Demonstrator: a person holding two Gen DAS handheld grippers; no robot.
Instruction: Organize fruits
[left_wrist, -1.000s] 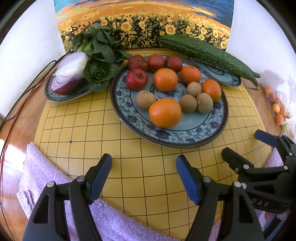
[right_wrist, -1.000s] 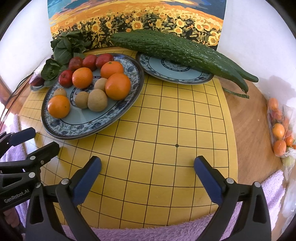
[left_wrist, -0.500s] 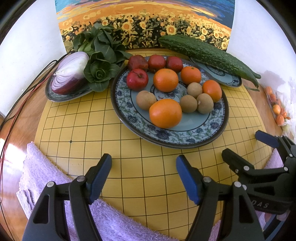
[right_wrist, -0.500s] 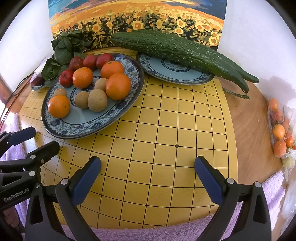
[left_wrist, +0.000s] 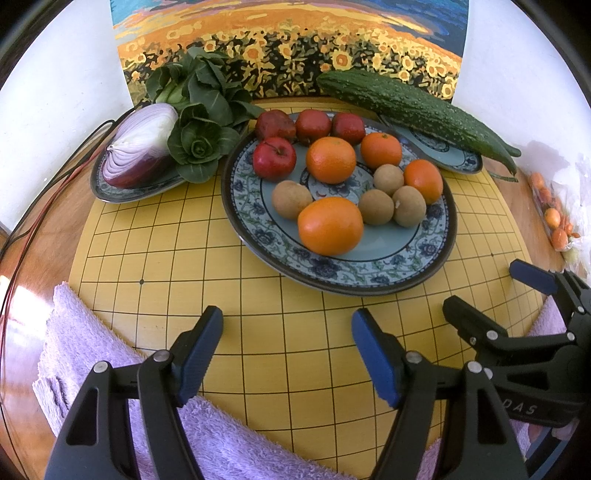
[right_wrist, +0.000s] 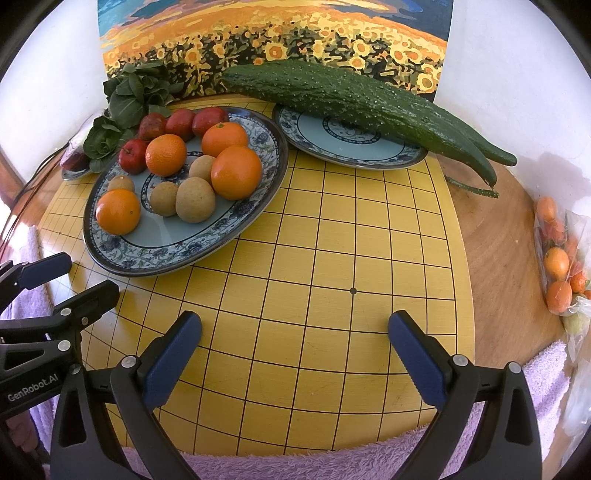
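A large patterned oval plate (left_wrist: 373, 275) (right_wrist: 255, 192) on the yellow grid board holds several oranges (left_wrist: 330, 225) (right_wrist: 236, 171), red apples (left_wrist: 274, 158) (right_wrist: 133, 156) and brown round fruits (left_wrist: 291, 199) (right_wrist: 195, 199). My left gripper (left_wrist: 286, 354) is open and empty, low over the board's front, short of the plate. My right gripper (right_wrist: 294, 350) is open and empty over the bare board right of the plate. Each gripper also shows in the other's view: the right one (left_wrist: 491, 295) and the left one (right_wrist: 62, 277).
A long bumpy green gourd (left_wrist: 413, 107) (right_wrist: 362, 103) lies across a smaller plate (right_wrist: 347, 147) at the back. A halved red onion (left_wrist: 142, 147) and leafy greens (left_wrist: 201, 122) share a left plate. A bag of small orange fruits (right_wrist: 557, 254) lies right. A purple towel (left_wrist: 92, 354) lines the front edge.
Both views have shifted very slightly; the fruits and both open grippers stay where they were.
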